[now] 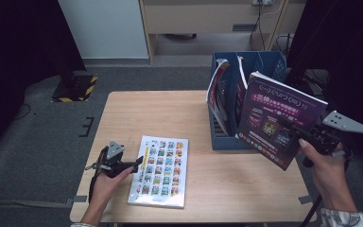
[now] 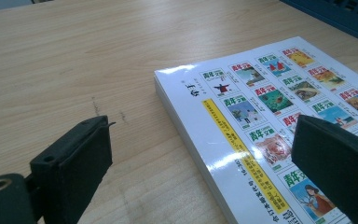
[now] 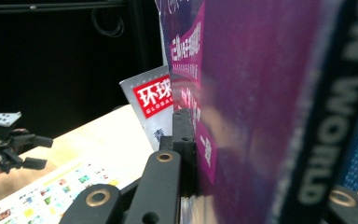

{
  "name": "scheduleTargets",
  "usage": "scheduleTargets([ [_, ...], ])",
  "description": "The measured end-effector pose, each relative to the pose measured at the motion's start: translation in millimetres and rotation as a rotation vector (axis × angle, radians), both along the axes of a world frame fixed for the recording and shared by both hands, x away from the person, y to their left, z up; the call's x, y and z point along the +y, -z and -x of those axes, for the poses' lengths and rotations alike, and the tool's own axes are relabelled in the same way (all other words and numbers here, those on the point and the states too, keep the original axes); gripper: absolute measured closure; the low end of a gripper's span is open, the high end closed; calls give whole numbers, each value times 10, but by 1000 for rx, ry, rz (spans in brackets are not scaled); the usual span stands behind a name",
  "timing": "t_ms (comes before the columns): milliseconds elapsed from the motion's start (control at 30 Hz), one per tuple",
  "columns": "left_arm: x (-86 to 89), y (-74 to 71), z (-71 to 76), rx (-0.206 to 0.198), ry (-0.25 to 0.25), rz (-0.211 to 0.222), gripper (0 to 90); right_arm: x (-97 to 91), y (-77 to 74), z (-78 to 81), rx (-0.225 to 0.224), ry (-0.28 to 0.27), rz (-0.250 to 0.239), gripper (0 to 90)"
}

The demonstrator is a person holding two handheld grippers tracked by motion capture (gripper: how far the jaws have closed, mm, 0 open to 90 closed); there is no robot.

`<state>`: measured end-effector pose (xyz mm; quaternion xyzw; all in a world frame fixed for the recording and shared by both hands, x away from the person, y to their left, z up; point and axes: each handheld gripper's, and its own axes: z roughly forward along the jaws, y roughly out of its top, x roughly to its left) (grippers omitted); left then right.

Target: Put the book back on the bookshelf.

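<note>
Holding a purple magazine (image 1: 280, 118) off the table (image 1: 170, 113), the right gripper (image 1: 297, 131) has its jaws clamped on the cover's lower right edge, just in front of the blue file rack (image 1: 231, 137). Left gripper (image 1: 133, 165) rests low over the table, jaws apart with nothing between them. A white booklet (image 1: 161, 169) lies flat just beside its tips, one jaw over its left edge.

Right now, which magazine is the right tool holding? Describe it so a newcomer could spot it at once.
Start at the blue file rack at the right of the wooden table. In front of its near right corner, lifted off the table, is the purple magazine, clamped in the right tool. Its dark purple cover sets it apart from the white magazine lying flat.
</note>
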<state>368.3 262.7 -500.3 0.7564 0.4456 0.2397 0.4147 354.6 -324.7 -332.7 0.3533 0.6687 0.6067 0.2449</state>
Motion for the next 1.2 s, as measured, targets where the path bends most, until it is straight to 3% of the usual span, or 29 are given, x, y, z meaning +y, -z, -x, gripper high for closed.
scheduleTargets([
  [533, -4, 4, -3, 1, 1, 1, 48, -51, -149, -165, 9, 132, 23, 843],
  [833, -8, 1, -2, 1, 5, 3, 48, -12, -164, -344, 23, 214, 54, 843],
  [1200, -14, 1, -3, 0, 8, -5, 48, 86, -127, -553, 38, 286, 45, 843],
])
